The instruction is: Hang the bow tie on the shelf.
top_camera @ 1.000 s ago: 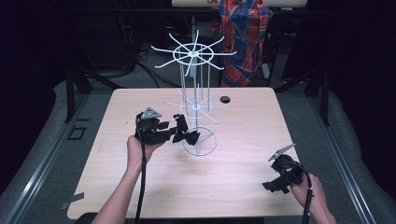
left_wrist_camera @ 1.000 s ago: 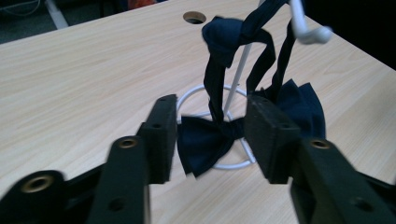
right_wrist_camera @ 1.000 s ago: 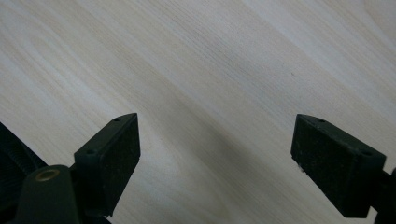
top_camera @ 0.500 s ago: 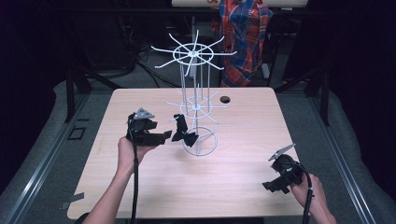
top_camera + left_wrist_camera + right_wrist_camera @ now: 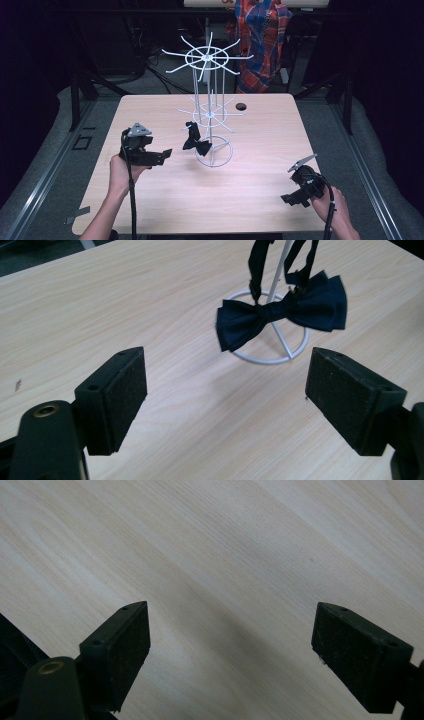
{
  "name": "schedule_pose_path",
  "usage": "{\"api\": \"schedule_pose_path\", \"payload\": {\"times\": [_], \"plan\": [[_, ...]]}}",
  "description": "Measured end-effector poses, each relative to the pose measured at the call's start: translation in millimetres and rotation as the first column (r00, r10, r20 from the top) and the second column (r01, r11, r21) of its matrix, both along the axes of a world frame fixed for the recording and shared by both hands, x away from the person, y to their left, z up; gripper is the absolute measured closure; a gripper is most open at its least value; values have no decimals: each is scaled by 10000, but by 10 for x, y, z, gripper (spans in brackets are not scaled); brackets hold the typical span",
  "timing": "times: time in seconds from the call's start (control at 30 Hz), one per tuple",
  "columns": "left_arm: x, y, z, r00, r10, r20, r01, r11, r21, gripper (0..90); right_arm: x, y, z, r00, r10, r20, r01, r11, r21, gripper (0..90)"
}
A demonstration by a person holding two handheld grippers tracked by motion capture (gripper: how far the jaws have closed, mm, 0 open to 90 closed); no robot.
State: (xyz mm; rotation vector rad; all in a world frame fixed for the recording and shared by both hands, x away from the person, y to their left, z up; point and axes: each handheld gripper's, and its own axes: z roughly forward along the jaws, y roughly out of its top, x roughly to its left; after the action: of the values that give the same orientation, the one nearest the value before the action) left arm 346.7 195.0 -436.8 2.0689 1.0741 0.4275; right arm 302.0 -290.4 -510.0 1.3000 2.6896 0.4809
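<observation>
Hanging the bow tie on the wire rack

Backing off now: our left hand-held gripper point(image 5: 161, 155) has just been opening its jaws, nothing sits between them, and the bow tie point(image 5: 282, 315) dangles by its strap from the white wire rack point(image 5: 210, 115) near the counter's point(image 5: 165, 200) middle, just above the base ring. Best to pull straight away so we don't snag the strap. Our right hand-held gripper point(image 5: 289, 199) sits open and empty by the counter's near right corner.

Pale wooden table point(image 5: 165, 210), grey floor point(image 5: 50, 165), dark room, plaid cloth point(image 5: 262, 35) behind
</observation>
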Motion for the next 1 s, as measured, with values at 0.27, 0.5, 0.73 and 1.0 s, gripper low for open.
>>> {"api": "schedule_pose_path", "payload": {"times": [0.27,0.5,0.73,1.0], "plan": [[-137,134,-34,9990,141,-413,-129,9995,303,153,-1,8,-8,10000,10,48,-10,10000,-70,156],[-289,201,-88,9978,316,-583,-300,9992,279,134,-5,9,-6,9999,-94,58,94,10000,-20,157],[-369,199,-182,9951,259,-957,-197,9977,655,114,-10,19,-23,9998,-141,145,140,9999,74,156],[-468,203,-271,9926,316,-1174,-230,9970,744,105,-4,15,-15,10000,8,30,-7,10000,-67,157]]}}
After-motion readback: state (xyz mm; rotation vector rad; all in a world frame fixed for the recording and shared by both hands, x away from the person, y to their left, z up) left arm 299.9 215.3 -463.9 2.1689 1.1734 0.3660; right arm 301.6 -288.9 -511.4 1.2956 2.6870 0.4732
